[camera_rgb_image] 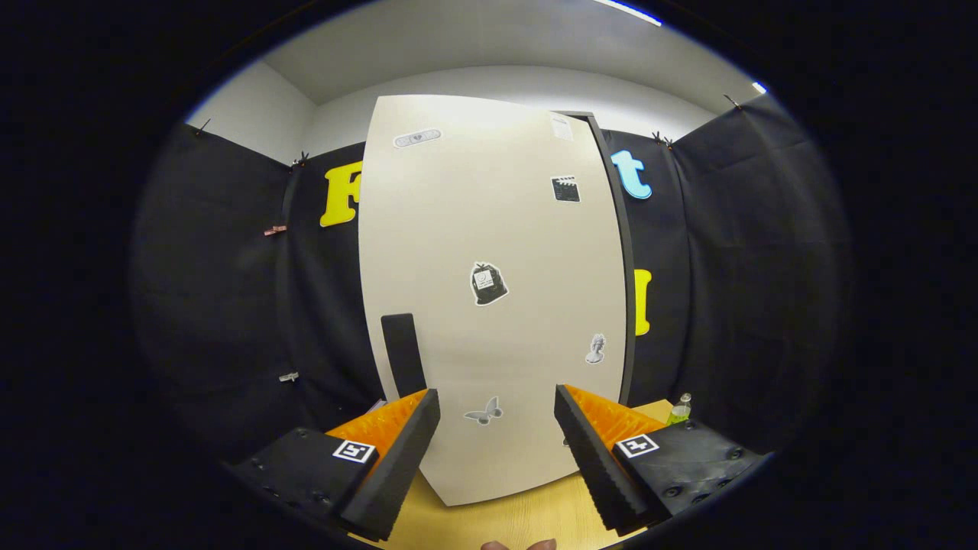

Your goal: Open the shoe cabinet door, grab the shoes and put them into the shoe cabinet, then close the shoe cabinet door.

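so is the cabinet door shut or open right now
Shut, it seems: the door lies flat against the dark frame. The open tool holds nothing.

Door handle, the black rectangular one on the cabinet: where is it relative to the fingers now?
The black rectangular handle sits low on the pale cabinet door, near its left edge, just beyond the open gripper and above its left finger.

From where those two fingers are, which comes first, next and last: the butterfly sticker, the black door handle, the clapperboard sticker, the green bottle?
The gripper is open, its fingers holding nothing.
1. Butterfly sticker: low on the cabinet door, just ahead between the fingers.
2. Black handle: above the left finger, by the door's left edge.
3. Clapperboard sticker: high on the door, farthest of the three.
Green bottle: beyond the right finger on the table; too uncertain to rank.
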